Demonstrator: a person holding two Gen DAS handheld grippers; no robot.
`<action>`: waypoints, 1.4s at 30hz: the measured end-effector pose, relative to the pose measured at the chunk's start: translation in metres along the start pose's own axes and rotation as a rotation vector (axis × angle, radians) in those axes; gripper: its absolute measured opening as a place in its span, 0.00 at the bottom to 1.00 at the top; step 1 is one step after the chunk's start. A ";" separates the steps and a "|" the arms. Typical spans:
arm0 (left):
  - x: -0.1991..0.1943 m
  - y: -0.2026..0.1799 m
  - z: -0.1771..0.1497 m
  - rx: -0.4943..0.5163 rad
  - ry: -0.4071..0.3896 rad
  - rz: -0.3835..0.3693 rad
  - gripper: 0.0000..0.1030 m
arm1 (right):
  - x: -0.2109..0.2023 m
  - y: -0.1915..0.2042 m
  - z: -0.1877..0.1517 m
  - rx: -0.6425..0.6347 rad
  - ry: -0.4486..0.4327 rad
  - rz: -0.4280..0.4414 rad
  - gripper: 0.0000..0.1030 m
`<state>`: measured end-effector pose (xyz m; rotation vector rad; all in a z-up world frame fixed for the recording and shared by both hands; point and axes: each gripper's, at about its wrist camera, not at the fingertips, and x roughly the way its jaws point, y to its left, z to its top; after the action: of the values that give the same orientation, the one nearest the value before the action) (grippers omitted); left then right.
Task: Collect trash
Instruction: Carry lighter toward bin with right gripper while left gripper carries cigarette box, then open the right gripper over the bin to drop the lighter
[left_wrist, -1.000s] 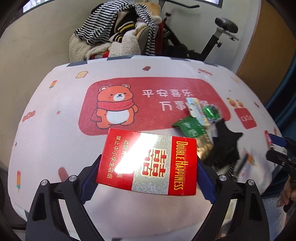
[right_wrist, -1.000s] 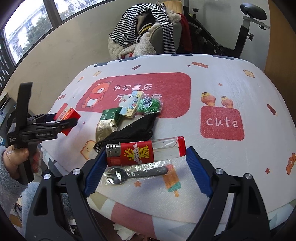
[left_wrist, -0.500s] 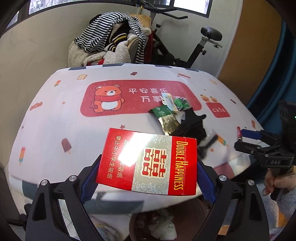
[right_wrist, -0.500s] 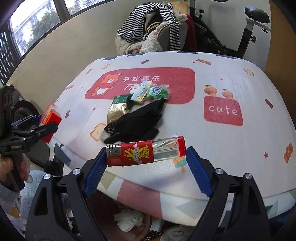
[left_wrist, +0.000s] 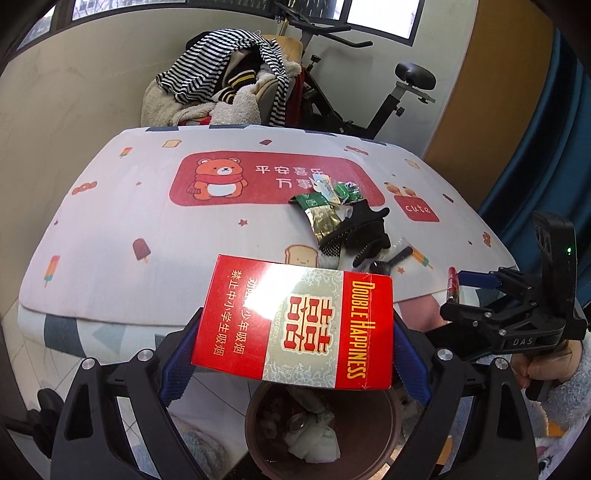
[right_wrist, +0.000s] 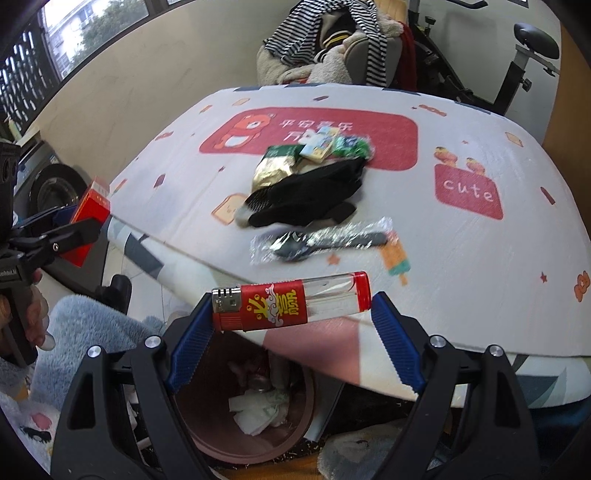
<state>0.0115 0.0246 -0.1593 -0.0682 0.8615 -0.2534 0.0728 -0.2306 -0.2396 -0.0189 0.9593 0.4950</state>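
Both my grippers are hanging loaded over the brown bin (left_wrist: 384, 439).

My left gripper (left_wrist: 291, 343) is pinching a red cigarette pack (left_wrist: 295, 321) and my right gripper (right_wrist: 291, 321) is pinching a red lighter (right_wrist: 291, 304); wrappers (right_wrist: 314, 151) and a wrapped spoon (right_wrist: 321, 242) are lying on the table (right_wrist: 480, 258).

Left hand-held gripper (left_wrist: 291, 332) clamped on a held item, right hand-held gripper (right_wrist: 291, 314) likewise clamped, both level

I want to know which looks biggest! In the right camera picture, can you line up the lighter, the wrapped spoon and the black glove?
1. black glove
2. lighter and wrapped spoon: alike in length; the lighter is nearer, so unsure.
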 end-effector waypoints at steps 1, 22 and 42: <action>-0.002 0.000 -0.002 0.000 -0.002 0.001 0.86 | 0.000 0.003 -0.003 -0.004 0.004 0.000 0.81; -0.019 0.020 -0.027 -0.047 -0.008 0.002 0.86 | 0.011 0.044 -0.032 -0.093 0.081 0.036 0.81; -0.013 0.017 -0.032 -0.043 0.012 -0.021 0.86 | 0.024 0.068 -0.038 -0.148 0.108 0.065 0.92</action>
<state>-0.0170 0.0453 -0.1732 -0.1165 0.8786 -0.2554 0.0262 -0.1700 -0.2671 -0.1495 1.0297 0.6290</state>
